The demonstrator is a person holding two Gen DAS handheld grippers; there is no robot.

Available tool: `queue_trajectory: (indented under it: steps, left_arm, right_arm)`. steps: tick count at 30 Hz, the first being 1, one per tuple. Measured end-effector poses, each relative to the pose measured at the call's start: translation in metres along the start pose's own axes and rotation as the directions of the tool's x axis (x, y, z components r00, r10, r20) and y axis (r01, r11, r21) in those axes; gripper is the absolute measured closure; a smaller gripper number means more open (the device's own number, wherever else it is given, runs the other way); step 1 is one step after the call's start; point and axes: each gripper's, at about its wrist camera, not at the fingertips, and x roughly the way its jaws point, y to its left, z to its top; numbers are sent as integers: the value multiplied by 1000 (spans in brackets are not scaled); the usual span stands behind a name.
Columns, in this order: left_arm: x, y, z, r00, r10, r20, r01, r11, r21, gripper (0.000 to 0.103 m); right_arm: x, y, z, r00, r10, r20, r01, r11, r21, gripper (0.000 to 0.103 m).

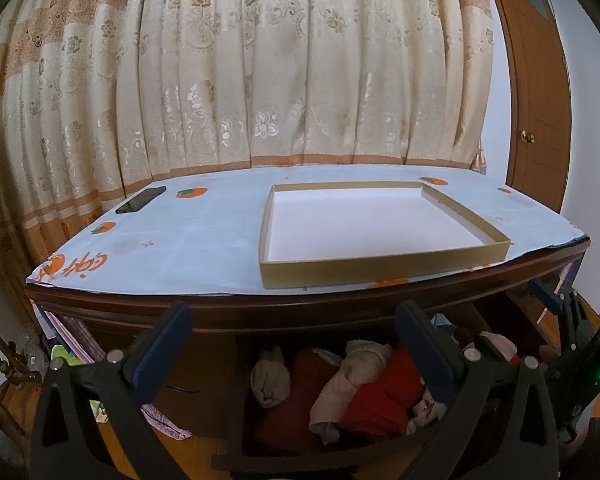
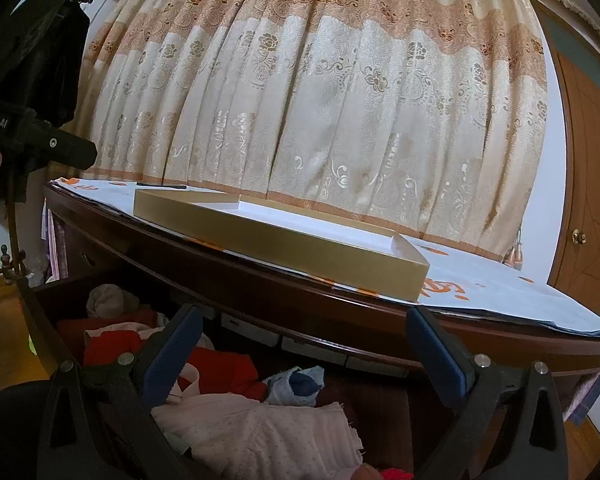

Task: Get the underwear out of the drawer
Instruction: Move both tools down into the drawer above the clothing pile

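The dark wooden drawer (image 1: 236, 412) is pulled out under the table and holds a jumble of red, beige and white underwear (image 1: 364, 392). My left gripper (image 1: 296, 320) hangs open above the drawer with nothing between its fingers. In the right wrist view the same drawer (image 2: 44, 320) shows red garments (image 2: 224, 372), a pale pink dotted piece (image 2: 268, 432) and a blue-white piece (image 2: 300, 388). My right gripper (image 2: 304, 324) is open over the pile, holding nothing. The right gripper's body shows at the right edge of the left wrist view.
A shallow gold cardboard tray (image 1: 384, 266) with a white floor sits on the tablecloth near the table's front edge (image 1: 260, 308). A black phone (image 1: 141, 199) lies at the back left. Curtains hang behind, and a brown door (image 1: 540, 100) stands at the right.
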Motion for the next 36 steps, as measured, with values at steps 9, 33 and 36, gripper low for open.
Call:
queue_trajectory:
  steps: [9, 33, 36]
  left_arm:
    - [-2, 0, -1, 1000, 0, -3, 0, 1000, 2, 0]
    - [-6, 4, -3, 999, -39, -22, 39, 999, -24, 0]
    - [-7, 1, -4, 999, -40, -23, 40, 999, -17, 0]
  right_arm:
    - [-7, 0, -1, 1000, 2, -9, -2, 1000, -4, 1]
    - [-17, 2, -2, 999, 25, -25, -25, 1000, -11, 1]
    - [-19, 3, -3, 999, 28, -27, -28, 1000, -13, 1]
